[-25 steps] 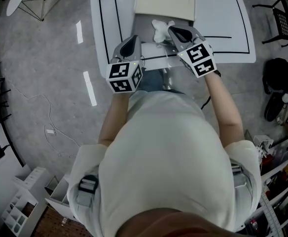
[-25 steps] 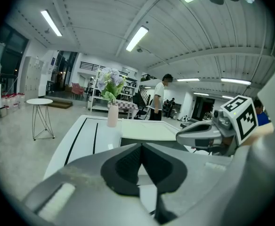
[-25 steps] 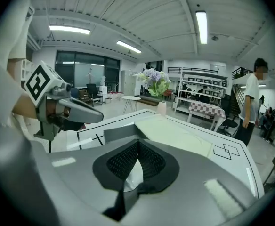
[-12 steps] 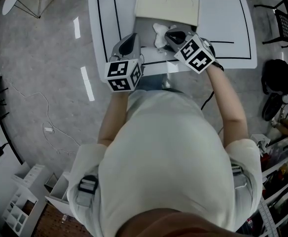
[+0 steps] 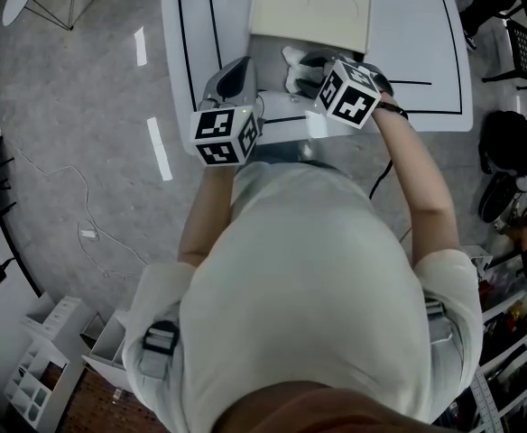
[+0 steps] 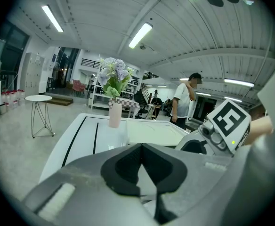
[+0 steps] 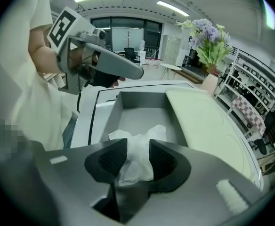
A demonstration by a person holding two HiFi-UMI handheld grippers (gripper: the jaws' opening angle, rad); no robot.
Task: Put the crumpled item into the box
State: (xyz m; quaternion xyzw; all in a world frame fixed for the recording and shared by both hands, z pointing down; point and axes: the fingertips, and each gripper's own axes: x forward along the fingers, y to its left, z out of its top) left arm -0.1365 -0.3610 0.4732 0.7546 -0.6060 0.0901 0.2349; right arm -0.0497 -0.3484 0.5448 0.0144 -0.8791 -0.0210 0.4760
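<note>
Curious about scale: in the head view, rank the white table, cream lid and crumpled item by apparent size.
Largest: white table. Then cream lid. Smallest: crumpled item, only partly visible.

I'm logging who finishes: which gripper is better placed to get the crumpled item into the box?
Right. The right gripper has just been opening its jaws around the crumpled item, over the box; the left gripper is aside, jaws shut.

Grey concrete floor (image 5: 74,133), white black-lined table (image 5: 426,43), ceiling strip lights (image 6: 140,34), shelving (image 7: 253,91)
</note>
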